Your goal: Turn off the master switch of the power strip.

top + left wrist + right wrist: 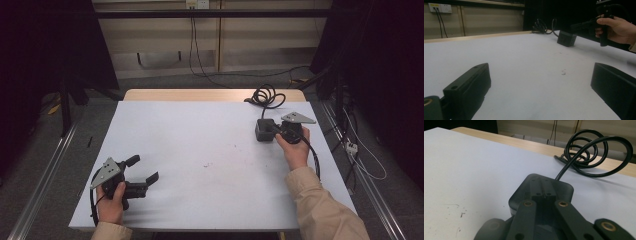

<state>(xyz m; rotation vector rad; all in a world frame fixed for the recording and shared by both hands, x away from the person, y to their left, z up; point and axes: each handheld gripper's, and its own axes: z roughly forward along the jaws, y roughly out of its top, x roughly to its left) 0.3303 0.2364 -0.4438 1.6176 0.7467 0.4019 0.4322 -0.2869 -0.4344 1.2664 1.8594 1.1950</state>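
Note:
A black power adapter (pixel 261 134) lies at the right of the white table (pixel 200 130). Its cable runs back to a coil (pixel 266 95) at the far edge. My right gripper (pixel 273 129) is shut, and its tips lie over the adapter's top (pixel 520 192), with nothing visibly between them (pixel 544 187). Behind the tips the cable coil (pixel 586 152) loops on the wooden edge. My left gripper (pixel 145 168) stands open near the front left corner, and only bare table shows between its jaws (pixel 539 82). The left gripper view also shows the adapter (pixel 566 38) and the right gripper (pixel 574 26) farther off.
A strip of bare wood (pixel 200 94) borders the table's far side. Small dark specks (pixel 235 146) mark the white surface near the middle. Metal rails (pixel 45 175) run along the floor on both sides. Wall sockets with cables (pixel 440 8) are behind the table.

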